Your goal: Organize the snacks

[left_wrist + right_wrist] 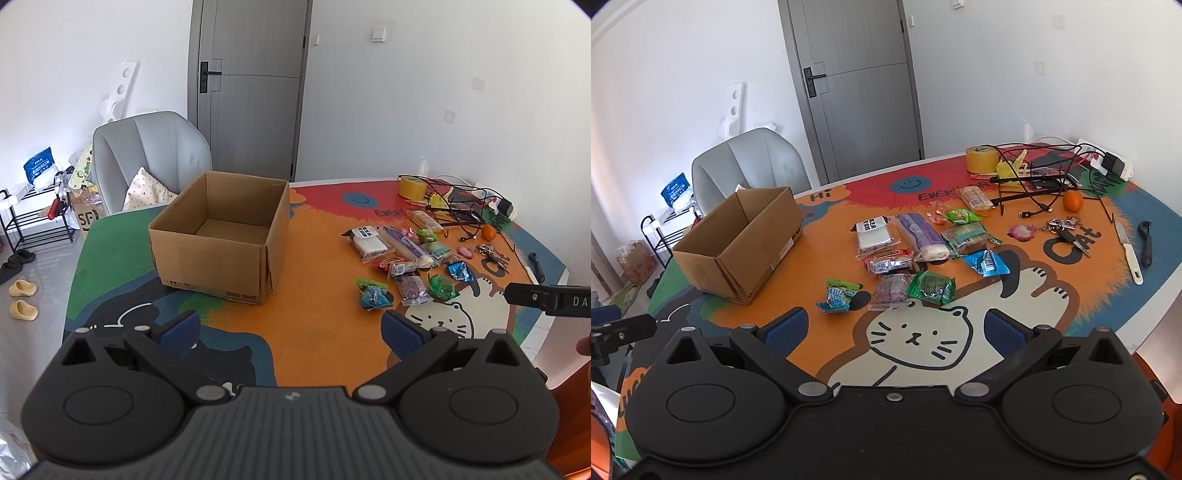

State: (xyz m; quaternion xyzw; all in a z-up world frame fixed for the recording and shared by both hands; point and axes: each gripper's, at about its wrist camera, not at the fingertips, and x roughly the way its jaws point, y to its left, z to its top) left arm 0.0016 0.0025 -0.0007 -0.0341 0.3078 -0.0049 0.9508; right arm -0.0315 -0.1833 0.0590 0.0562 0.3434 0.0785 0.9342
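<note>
Both grippers are hovering above the tabletop [1052, 291] with fingers released, holding nothing: the left gripper [291, 332] is facing the empty cardboard box [221, 236], while the right gripper [895, 328] is pointing at the snacks [912, 254], which are lying scattered right of the box, well apart from it.

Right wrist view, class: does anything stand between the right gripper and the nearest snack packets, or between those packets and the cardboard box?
Nothing visible does. The right gripper is open above bare tablecloth, with the blue-green packet and green packet just ahead. Only open cloth separates them from the empty cardboard box on the left.
</note>
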